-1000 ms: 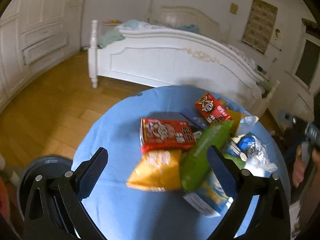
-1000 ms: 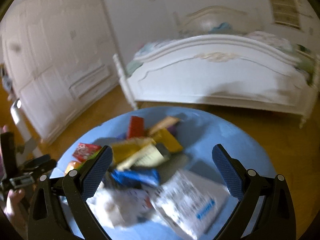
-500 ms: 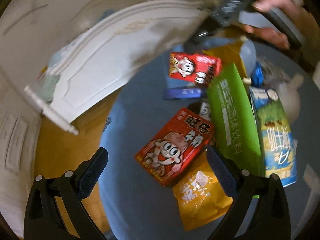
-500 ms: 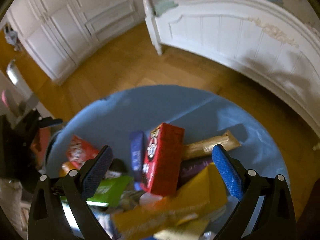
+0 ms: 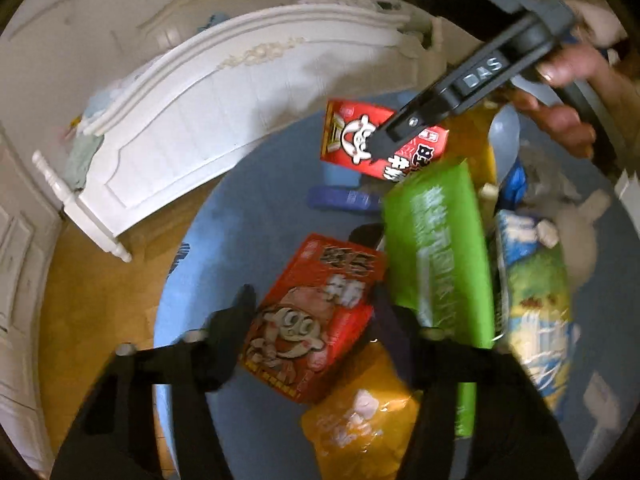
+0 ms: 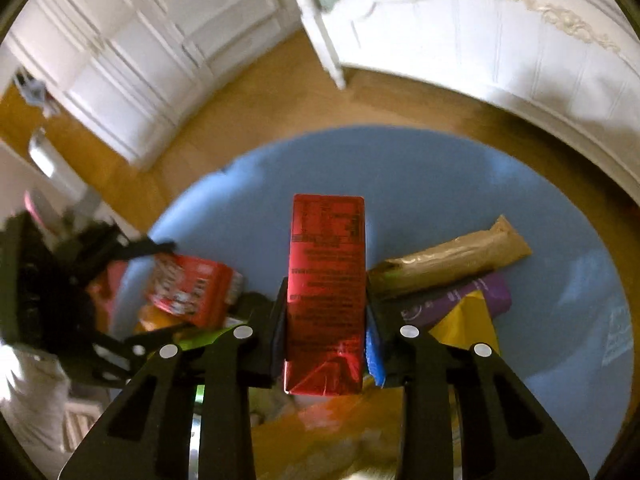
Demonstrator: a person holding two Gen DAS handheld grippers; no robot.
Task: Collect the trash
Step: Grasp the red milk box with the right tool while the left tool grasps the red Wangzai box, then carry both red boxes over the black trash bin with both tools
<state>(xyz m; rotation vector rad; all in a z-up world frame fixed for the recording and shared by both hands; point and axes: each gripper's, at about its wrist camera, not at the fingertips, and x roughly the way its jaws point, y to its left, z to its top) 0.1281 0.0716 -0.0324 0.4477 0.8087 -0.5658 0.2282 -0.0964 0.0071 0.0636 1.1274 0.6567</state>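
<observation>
A pile of snack wrappers lies on a round blue table (image 5: 248,216). In the left wrist view, my left gripper (image 5: 312,316) has its jaws closing, and the pads are against both sides of a red cartoon snack box (image 5: 320,304). In the right wrist view, my right gripper (image 6: 326,340) is closing too, its pads pressing on a red drink carton (image 6: 326,280) that stands on end between them. The left view shows the same carton (image 5: 352,140) with a cow face, under the right gripper's dark finger and a hand (image 5: 560,76).
A green pouch (image 5: 436,264), an orange chip bag (image 5: 360,420), a blue-and-green packet (image 5: 536,304) and a blue bar (image 5: 344,198) crowd the left gripper. A tan wrapper (image 6: 452,260) and a purple one (image 6: 472,300) lie right of the carton. A white bed footboard (image 6: 480,40) stands beyond.
Both grippers were wide open above the pile. The left one rolled and closed in on the cartoon box. The right one swung over the red carton and closed on it.
</observation>
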